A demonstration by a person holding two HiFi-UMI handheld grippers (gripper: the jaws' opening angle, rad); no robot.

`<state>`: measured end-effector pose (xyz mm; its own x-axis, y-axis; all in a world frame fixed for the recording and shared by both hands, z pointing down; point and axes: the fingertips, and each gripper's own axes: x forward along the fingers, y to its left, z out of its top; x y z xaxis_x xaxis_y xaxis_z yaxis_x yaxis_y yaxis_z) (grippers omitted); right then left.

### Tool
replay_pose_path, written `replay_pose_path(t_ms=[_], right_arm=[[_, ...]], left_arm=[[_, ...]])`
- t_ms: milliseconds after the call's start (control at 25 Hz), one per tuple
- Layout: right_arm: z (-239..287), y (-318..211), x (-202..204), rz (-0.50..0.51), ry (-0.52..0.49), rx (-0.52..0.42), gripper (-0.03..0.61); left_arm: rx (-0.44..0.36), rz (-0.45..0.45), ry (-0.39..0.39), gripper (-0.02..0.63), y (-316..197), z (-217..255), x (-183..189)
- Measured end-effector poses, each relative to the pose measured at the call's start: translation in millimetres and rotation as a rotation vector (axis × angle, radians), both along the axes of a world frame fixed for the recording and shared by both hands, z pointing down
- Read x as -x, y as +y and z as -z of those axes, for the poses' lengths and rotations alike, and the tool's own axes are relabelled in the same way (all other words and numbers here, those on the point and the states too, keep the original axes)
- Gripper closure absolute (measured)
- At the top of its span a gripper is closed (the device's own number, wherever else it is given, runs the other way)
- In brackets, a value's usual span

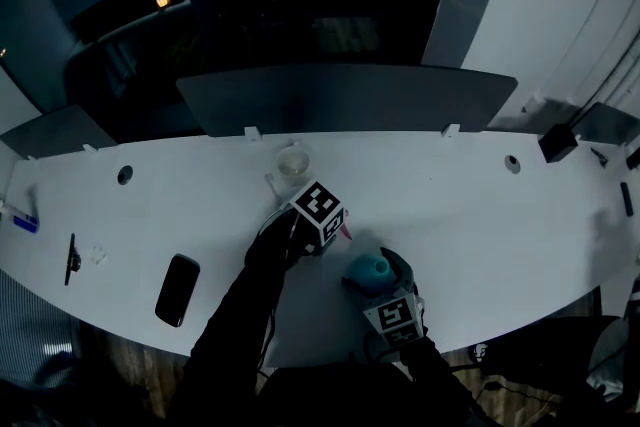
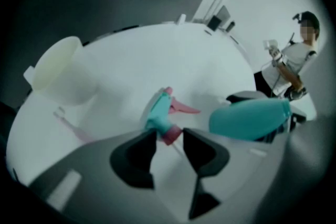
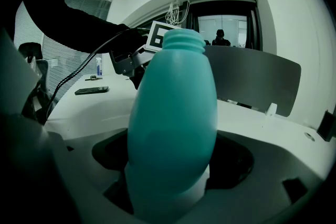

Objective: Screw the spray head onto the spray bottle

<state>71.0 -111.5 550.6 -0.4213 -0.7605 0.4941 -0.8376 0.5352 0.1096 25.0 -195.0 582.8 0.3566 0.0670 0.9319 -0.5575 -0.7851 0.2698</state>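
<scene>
Spray head (image 2: pixel 160 110), which way from the jaws?

— Lies on the table (image 1: pixel 450 205) near the middle of the front edge. Pink collar end faces the left gripper (image 2: pixel 169 136), trigger points away.

Jaws?

— Left closing, collar between the tips, looks not pinched yet. Right gripper (image 3: pixel 170 176) clamps the spray bottle (image 3: pixel 173 113) low, neck up, just right of the head. Left is nearer.

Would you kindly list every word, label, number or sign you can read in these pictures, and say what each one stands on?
No readable text in any view.
Far marker cube and near marker cube: black-and-white square patterns only, no letters.
Teal spray bottle, spray head, phone: no print visible.
Small blue item at the table's left end: too small to read.
</scene>
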Motion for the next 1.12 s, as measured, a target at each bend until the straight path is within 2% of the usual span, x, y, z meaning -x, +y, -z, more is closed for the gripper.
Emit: replay_pose_path(t_ms=[80, 160, 280, 440, 560, 640, 720, 760, 840, 1000, 1120], right_arm=[[-1, 0, 0, 0.002, 0.002, 0.001, 0.158], [-1, 0, 1, 0.005, -0.001, 0.002, 0.158], [0, 0, 0, 0.006, -0.004, 0.002, 0.158], [0, 0, -1, 0.005, -0.009, 0.003, 0.158], [0, 0, -2, 0.004, -0.009, 0.005, 0.158], [-1, 0, -1, 0.005, -0.010, 0.006, 0.158], [-1, 0, 0, 0.008, -0.010, 0.006, 0.158], [-1, 0, 0, 0.008, -0.010, 0.006, 0.158], [-1, 0, 0, 0.008, -0.009, 0.006, 0.158], [-2, 0, 1, 0.009, -0.010, 0.007, 0.158], [-1, 0, 1, 0.006, -0.011, 0.007, 0.158]], left_arm=[[0.001, -0.001, -0.003, 0.457, 0, -1, 1], [-0.022, 0.007, 0.029, 0.476, -1, 1, -1], [-0.099, 0.038, 0.153, 0.482, -6, 17, -4], [-0.269, 0.120, 0.314, 0.486, -19, 58, 5], [-0.407, 0.135, 0.450, 0.486, -19, 98, 8], [-0.528, 0.123, 0.537, 0.486, -16, 128, 8], [-0.632, 0.109, 0.573, 0.486, -11, 150, 8], [-0.653, 0.103, 0.568, 0.486, -8, 154, 7], [-0.605, 0.087, 0.527, 0.486, 1, 142, 6], [-0.355, 0.008, 0.398, 0.488, 45, 84, 13], [-0.246, -0.056, 0.299, 0.488, 77, 47, 26]])
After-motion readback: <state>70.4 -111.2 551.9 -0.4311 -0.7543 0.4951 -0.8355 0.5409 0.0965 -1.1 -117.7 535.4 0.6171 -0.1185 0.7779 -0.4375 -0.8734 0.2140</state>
